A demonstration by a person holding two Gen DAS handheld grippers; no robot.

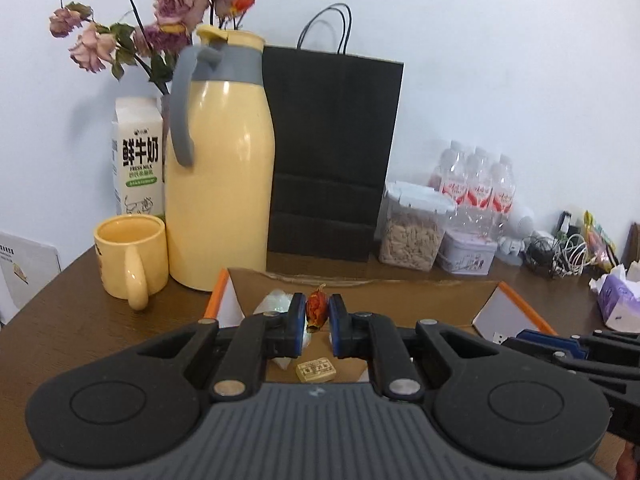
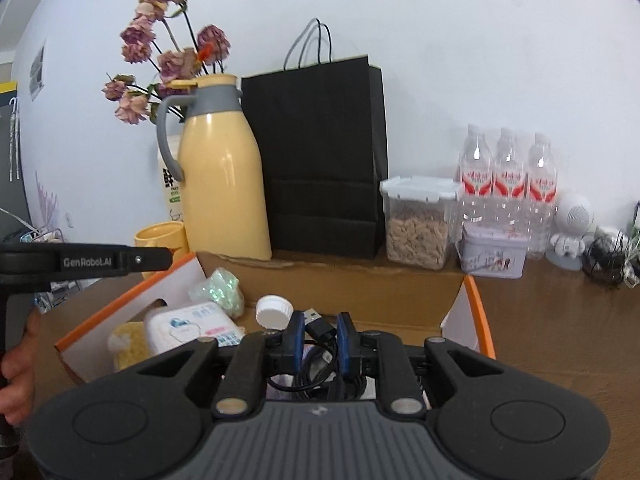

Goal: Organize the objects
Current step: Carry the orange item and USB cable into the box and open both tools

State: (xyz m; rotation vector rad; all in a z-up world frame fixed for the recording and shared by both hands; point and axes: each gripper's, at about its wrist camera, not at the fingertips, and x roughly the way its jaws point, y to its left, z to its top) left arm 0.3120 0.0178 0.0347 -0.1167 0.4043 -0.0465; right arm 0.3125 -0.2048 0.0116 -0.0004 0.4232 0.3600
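**Cardboard box, sorting in progress**

A dried rosebud (image 1: 317, 308) is clamped between the left gripper (image 1: 317, 312) fingers above the open cardboard box (image 2: 352, 288) at the tabletop's near edge. A black USB cable (image 2: 320, 326) is pinched by the right gripper (image 2: 320, 334) over the box's right side.

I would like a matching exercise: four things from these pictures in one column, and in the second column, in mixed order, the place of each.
1. dried rose
2. USB cable
3. yellow mug
4. seed jar

a. beside the black paper bag
b. between the right gripper pads
c. beside the yellow jug
d. between the left gripper pads

Pairs: 1-d, 2-b, 3-c, 4-a
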